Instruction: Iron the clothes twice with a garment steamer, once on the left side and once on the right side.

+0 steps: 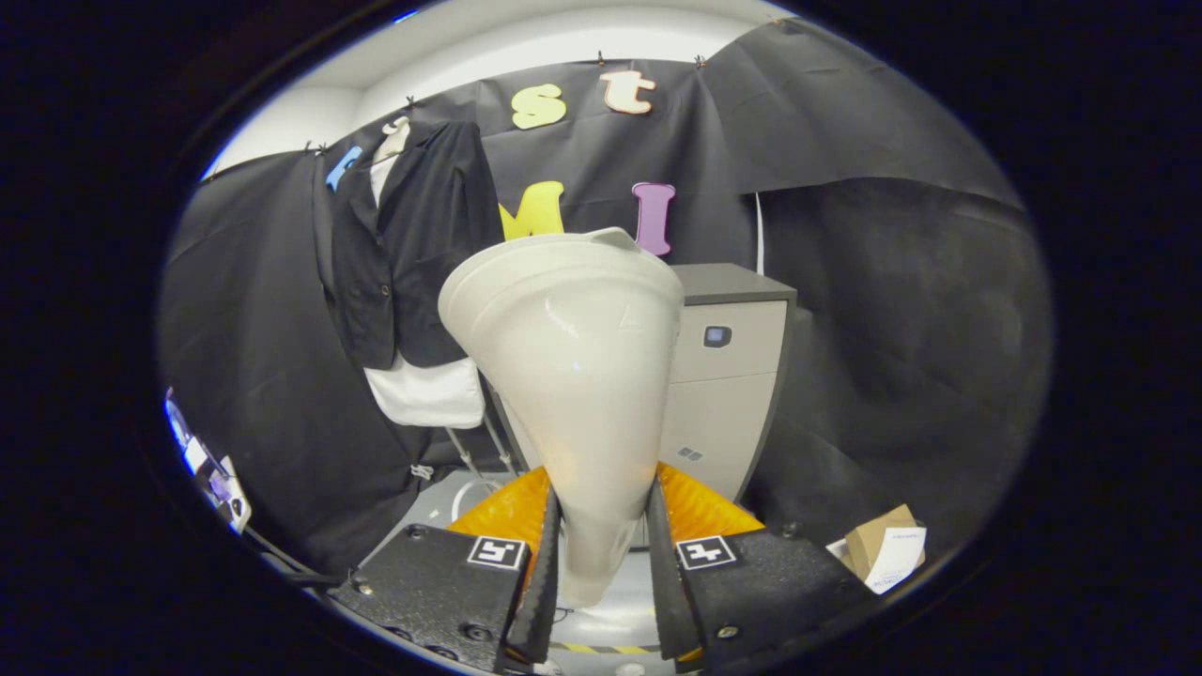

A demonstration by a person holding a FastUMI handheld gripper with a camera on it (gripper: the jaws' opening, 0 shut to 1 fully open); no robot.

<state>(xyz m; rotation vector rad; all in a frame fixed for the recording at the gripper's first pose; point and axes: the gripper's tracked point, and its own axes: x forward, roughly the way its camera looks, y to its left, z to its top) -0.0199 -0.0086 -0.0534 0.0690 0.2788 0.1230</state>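
A white garment steamer head (575,376) stands up between my fingers, wide nozzle end on top and narrow handle at the bottom. My gripper (601,549) is shut on its handle, both black fingers pressing its sides. Beyond the steamer and to its left hangs a black jacket (413,244) over a white shirt (427,392), up against the black cloth wall. The steamer's rim hides part of the jacket's right edge. The steamer is some way short of the clothes and does not touch them.
A grey cabinet (728,376) with drawers stands behind the steamer, to its right. A cardboard box (883,549) with a white label lies on the floor at the right. Thin metal legs (470,449) of a stand show below the shirt.
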